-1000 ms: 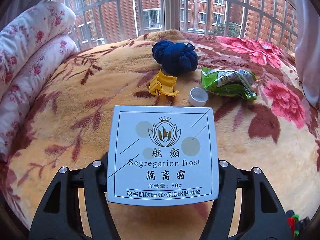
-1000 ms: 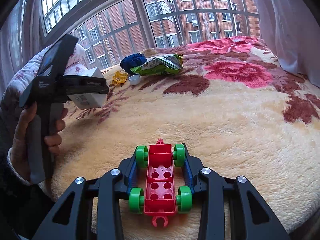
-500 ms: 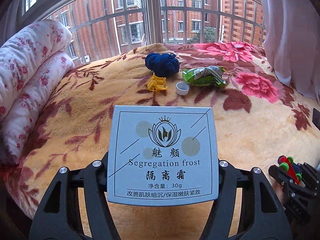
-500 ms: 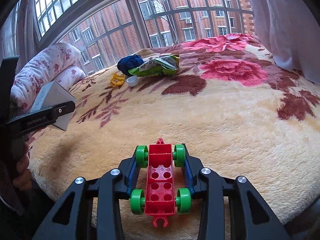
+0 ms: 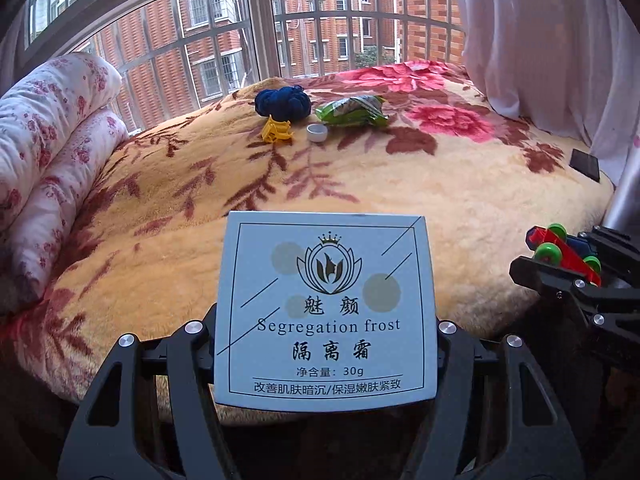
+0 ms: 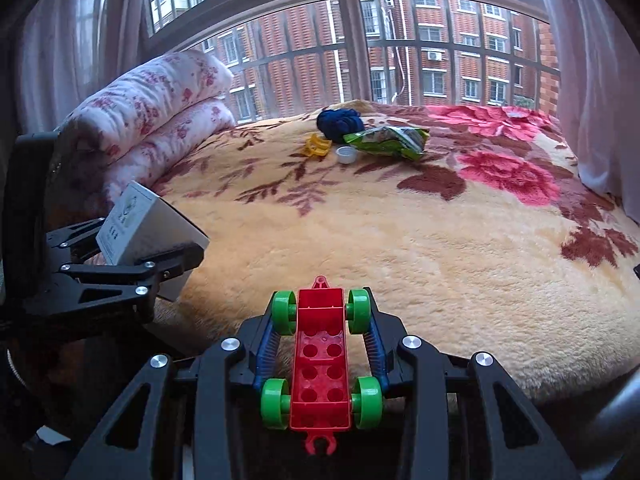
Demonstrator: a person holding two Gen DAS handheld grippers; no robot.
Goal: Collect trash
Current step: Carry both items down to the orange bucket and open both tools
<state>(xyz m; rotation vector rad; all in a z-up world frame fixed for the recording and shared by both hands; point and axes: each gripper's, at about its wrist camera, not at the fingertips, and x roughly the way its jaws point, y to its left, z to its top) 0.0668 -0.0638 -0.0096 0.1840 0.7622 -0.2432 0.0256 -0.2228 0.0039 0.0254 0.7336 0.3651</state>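
The bed (image 5: 400, 200), under its plush floral blanket, now lies farther off in both wrist views than a second ago: the two loaded grippers have drawn back past its near edge, and the window and rolled quilt (image 5: 52, 128) show more fully. That suggests the carry-away step is under way, with both items lifted clear and headed for a bin that no view shows. Left on the blanket near the window is a tight cluster: a dark blue cloth bundle (image 5: 283, 101), a green snack bag (image 5: 354, 110) just beside it, a yellow plastic piece (image 5: 276, 131) and a small white cap (image 5: 317, 133) in front; by my reading these remain to be sorted, and the bag and cap look like trash. The left hand-held gripper (image 5: 326, 360) is clamped on a white cosmetics box (image 5: 326, 312), its printed face turned up to the camera; seen from the right wrist it sits low at the left, fingers pointing toward the bed. The right hand-held gripper (image 6: 320, 356) is closed on a red toy car chassis (image 6: 320, 364) with green wheels, held level just off the bed's near edge, beside its partner.
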